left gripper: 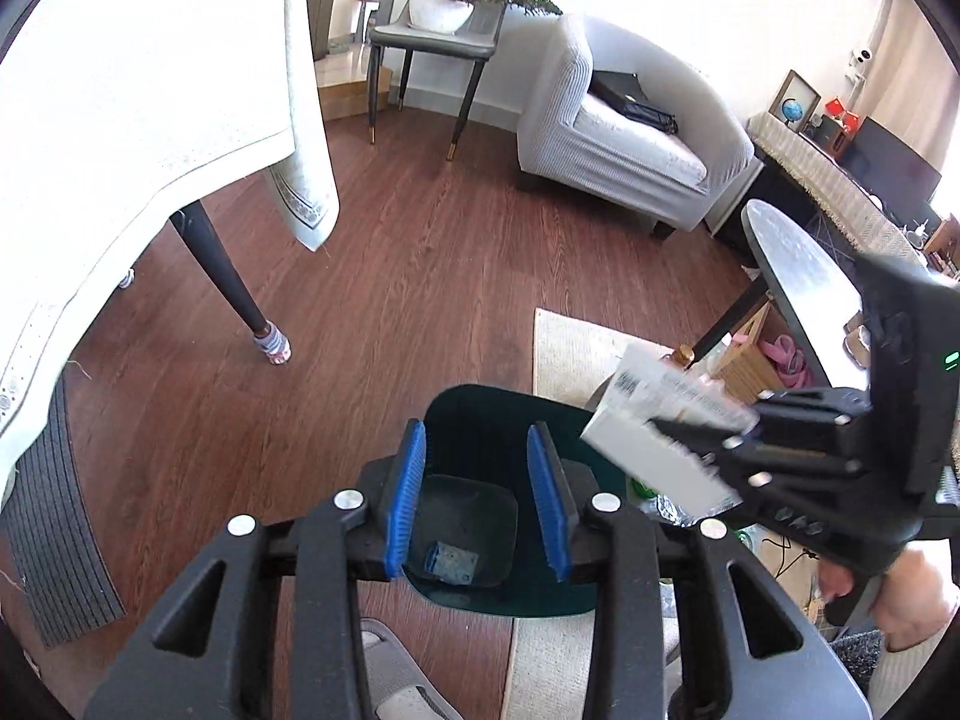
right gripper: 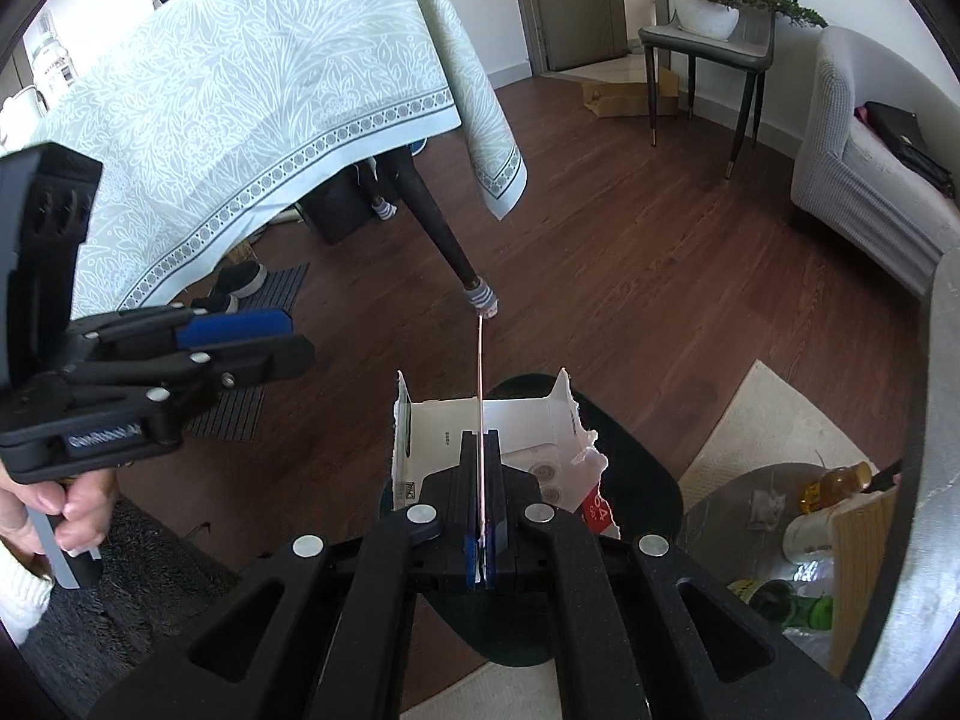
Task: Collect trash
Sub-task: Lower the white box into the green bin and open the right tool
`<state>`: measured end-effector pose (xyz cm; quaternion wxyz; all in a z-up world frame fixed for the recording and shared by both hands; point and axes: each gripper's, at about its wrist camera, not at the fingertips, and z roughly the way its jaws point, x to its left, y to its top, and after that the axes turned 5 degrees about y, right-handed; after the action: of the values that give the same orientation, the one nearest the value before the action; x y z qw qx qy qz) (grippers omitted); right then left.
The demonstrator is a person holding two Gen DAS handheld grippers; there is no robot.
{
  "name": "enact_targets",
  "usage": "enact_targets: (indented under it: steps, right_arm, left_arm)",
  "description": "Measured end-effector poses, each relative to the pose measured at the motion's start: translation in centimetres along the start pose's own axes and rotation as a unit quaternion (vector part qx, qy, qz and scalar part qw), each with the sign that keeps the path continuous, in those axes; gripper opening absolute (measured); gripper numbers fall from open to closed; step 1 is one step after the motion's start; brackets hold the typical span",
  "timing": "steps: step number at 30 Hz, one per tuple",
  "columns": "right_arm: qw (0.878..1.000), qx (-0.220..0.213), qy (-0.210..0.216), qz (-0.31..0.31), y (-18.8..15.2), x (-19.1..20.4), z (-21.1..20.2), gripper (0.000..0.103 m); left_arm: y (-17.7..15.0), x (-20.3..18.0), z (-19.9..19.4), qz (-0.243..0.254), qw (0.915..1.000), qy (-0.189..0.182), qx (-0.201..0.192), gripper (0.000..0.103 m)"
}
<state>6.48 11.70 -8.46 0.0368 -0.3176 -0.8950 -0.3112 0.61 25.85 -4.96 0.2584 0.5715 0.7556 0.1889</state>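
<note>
A dark green bin (left gripper: 462, 396) stands on the floor directly under my left gripper (left gripper: 477, 447). The blue pads (left gripper: 408, 492) stand open with nothing between them. A small blue-grey scrap (left gripper: 453, 564) lies on the bin's bottom. To the right, my right gripper (left gripper: 696, 450) holds a torn white carton (left gripper: 648, 450) over the bin's right rim. In the right wrist view my right gripper (right gripper: 480, 444) is shut on a thin flap of the carton (right gripper: 444, 432), which hangs above the bin (right gripper: 648, 480). A hand carries my left gripper (right gripper: 297, 339) at the left.
A table with a pale green cloth (right gripper: 240, 90) and a dark sock-tipped leg (right gripper: 444, 240) stands beyond the bin. A grey armchair (left gripper: 624, 144), a chair with a plant (left gripper: 444, 18), an oval coffee table (left gripper: 798, 276), a cream rug (left gripper: 576, 348) and bottles (right gripper: 834, 480) surround it.
</note>
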Motion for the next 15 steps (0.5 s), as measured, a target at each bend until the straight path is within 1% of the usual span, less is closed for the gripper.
enact_targets:
  steps: [2, 7, 9, 11, 15]
  right_arm:
    - [1.000, 0.018, 0.000, 0.001, -0.1, 0.0, 1.4, 0.001]
    - [0.998, 0.065, 0.000, 0.007, -0.7, 0.0, 5.0, 0.001]
    - [0.996, 0.083, -0.003, 0.009, -1.1, -0.1, 6.4, 0.002]
    - [0.995, 0.102, -0.005, 0.012, -1.6, -0.3, 7.9, 0.002]
    - [0.989, 0.144, -0.011, 0.021, -2.7, -0.6, 10.7, 0.002]
  left_arm:
    - [0.1, 0.2, -0.6, 0.000, 0.9999, 0.000, -0.011, 0.036]
    - [0.3, 0.5, -2.0, 0.000, 0.9994, -0.008, -0.035, 0.028]
    - [0.4, 0.5, -2.5, -0.004, 0.9989, -0.014, -0.044, 0.022]
    - [0.6, 0.6, -3.0, -0.006, 0.9984, -0.020, -0.052, 0.019]
    - [0.8, 0.6, -4.1, -0.007, 0.9969, -0.030, -0.073, 0.017]
